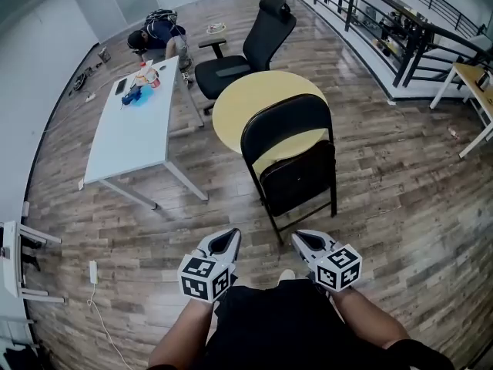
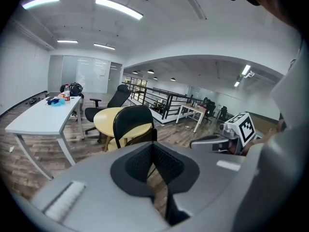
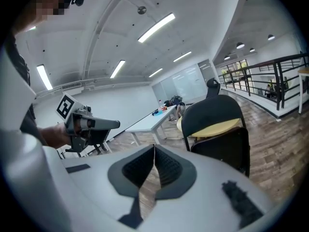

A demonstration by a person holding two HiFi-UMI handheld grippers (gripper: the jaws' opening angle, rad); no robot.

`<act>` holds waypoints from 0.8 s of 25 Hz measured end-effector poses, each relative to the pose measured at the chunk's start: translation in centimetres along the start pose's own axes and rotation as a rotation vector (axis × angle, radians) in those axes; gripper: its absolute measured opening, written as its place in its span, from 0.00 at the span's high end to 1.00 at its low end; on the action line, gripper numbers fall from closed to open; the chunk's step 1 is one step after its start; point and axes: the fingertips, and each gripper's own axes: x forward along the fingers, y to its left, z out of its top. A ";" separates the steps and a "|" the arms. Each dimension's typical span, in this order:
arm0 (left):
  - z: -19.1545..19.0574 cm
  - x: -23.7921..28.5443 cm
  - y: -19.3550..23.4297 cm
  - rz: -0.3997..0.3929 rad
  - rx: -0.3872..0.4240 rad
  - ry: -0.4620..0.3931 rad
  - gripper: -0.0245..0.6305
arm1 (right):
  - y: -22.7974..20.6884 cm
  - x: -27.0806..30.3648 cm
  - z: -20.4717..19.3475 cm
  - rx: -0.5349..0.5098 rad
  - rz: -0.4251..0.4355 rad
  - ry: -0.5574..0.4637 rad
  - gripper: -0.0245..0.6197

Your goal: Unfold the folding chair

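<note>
The left tongs are pressed together with nothing between the pads, and so are the right tongs. Both are held low in front of the person's dark torso, which cuts off the forearms in the head view, and both are apart from everything. Each gripper view catches the other pair off to the side, marker cube upward.

Just beyond the tips stands the folding chair, upright on the wooden floor, black, folded, its seat tipped up beneath the backrest. Its rear legs are hidden behind the seat. Whether it leans on the round yellow desk right behind it or only stands close cannot be told; the chair covers that desk's near edge and its base.

Farther off are a black office chair and a long white desk. The small things at its far end, one blue, are too small to name. A person crouches past it, largely hidden. A dark railing runs along the right.
</note>
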 end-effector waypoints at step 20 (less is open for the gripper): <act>3.8 6.8 3.8 -0.147 0.144 0.014 0.95 | -4.1 -0.5 0.1 0.119 -0.269 -0.057 0.95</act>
